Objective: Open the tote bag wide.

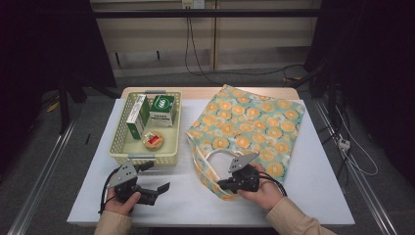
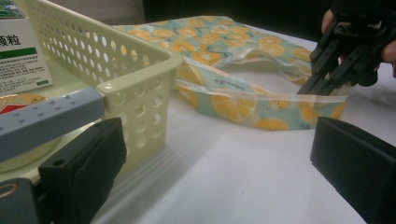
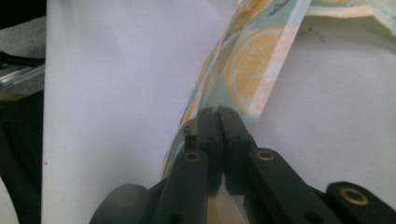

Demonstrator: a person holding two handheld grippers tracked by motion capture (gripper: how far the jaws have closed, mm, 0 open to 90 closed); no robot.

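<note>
Bag handle [image 3: 254, 70] pinched between right gripper [image 3: 217, 122] fingers.

1. the bag [image 1: 247, 125] is soft teal cloth printed all over with orange slices.
2. it lies flat on the white table, right of the cream basket, its closed end toward the far edge and its mouth toward the person.
3. its handle [image 3: 243, 70], a flat strip in the same print with a pale edge, loops off the near end and lies pinched flat at its near bend.
</note>
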